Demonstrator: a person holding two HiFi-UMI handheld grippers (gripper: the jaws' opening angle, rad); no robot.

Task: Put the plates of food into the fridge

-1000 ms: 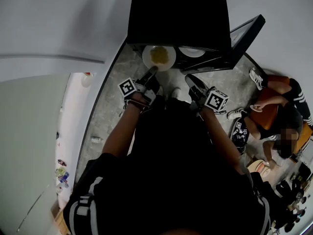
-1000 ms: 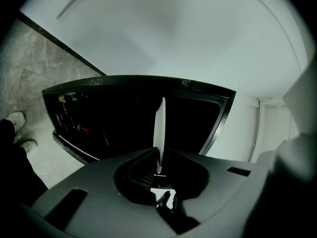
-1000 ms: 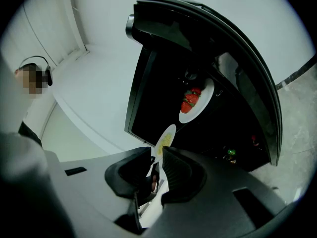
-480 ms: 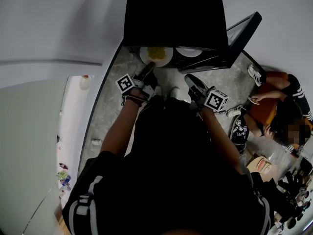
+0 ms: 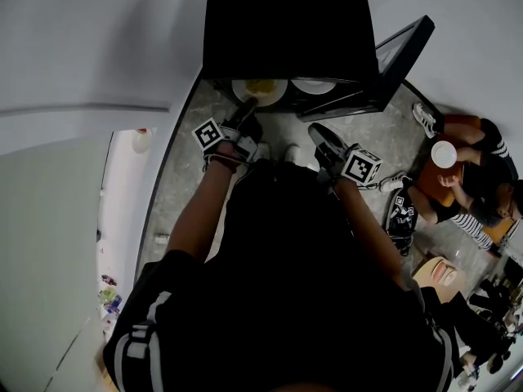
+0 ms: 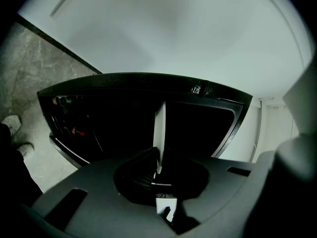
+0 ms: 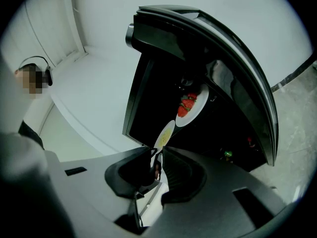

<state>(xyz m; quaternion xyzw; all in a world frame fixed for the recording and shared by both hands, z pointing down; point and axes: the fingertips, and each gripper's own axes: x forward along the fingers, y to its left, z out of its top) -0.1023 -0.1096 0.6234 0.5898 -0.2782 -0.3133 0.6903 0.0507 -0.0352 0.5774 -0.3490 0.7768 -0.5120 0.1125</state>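
Gripping the plate (image 6: 159,133) by its near rim, the left gripper (image 6: 159,171) is clenched on that thin edge. The plate juts straight ahead of the jaws into the mouth of the fridge (image 5: 286,23). The right gripper (image 7: 157,155) hangs beside and a little behind it. Its jaws are part-way apart with nothing in them, so it gives the plate no support.

The main risk, as I judge it, is the hold itself. All the plate's weight sits ahead of a pinch on the rim, so a jolt or a loosening squeeze could let it droop. The yellow food (image 5: 261,86) would then slide off the far side.

A second plate (image 7: 192,105), with strawberries, already sits inside, just right of the held one. Pushing in at a slant could knock the two rims together and shove either dish.

The interior ahead of the jaws is dark and no shelf edge can be made out. The plate could catch on a lip, or be let go before it rests flat. The open door (image 5: 400,55) stands off to the right and could be bumped by the idle gripper.
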